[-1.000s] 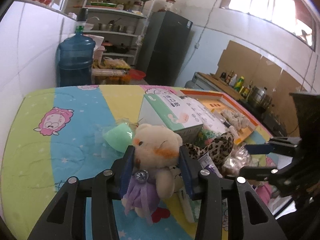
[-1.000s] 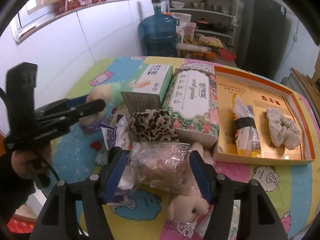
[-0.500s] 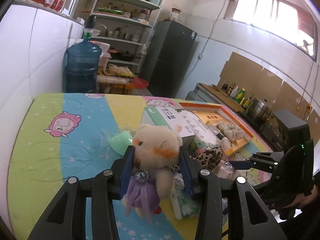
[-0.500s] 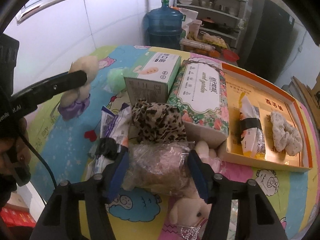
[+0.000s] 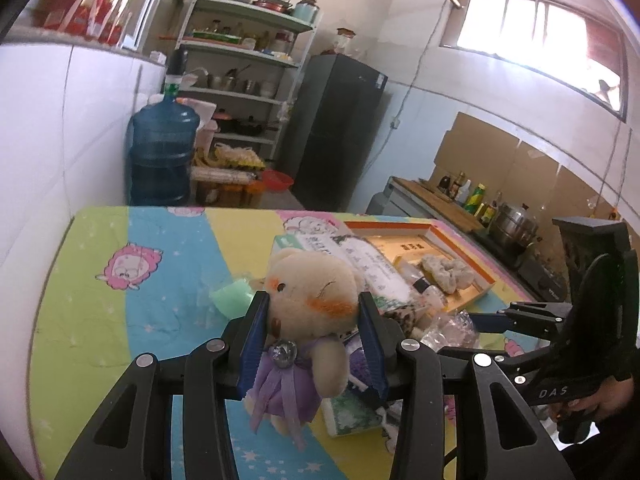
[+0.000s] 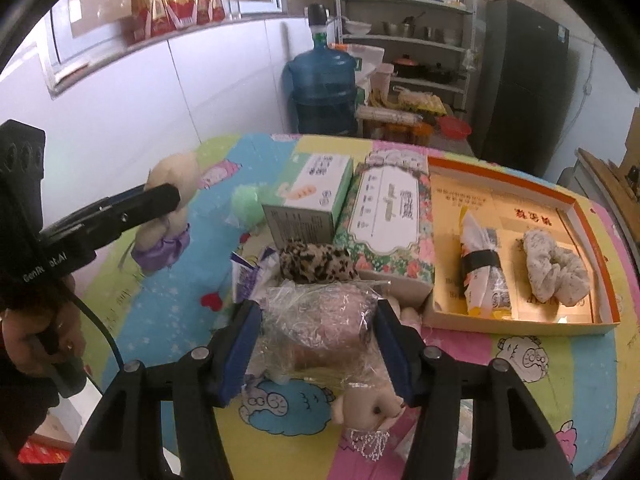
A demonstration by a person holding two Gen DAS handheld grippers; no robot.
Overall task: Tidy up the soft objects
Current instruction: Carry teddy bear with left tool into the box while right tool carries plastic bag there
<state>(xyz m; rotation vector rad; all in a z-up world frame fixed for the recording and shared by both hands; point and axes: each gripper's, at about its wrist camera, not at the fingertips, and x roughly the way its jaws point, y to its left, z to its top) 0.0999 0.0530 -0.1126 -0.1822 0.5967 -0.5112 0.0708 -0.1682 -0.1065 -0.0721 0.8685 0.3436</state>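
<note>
Cartoon-print cloth covers the counter (image 6: 540,356), where an orange-rimmed tray (image 6: 600,280) holds a fuzzy scrunchie (image 6: 554,268) and a wrapped packet whose label is unreadable. Right gripper (image 6: 316,344) has its jaws spread around a crinkled plastic-wrapped bundle (image 6: 320,320), contents indistinct, on the counter. Left gripper (image 5: 314,344) clamps a cream teddy bear (image 5: 312,300) in a purple dress, lifted clear of the cloth.

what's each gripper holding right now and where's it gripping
Left gripper: the teddy bear, clamped at its head and neck. Right gripper: the plastic-wrapped bundle, by its sides.
</note>
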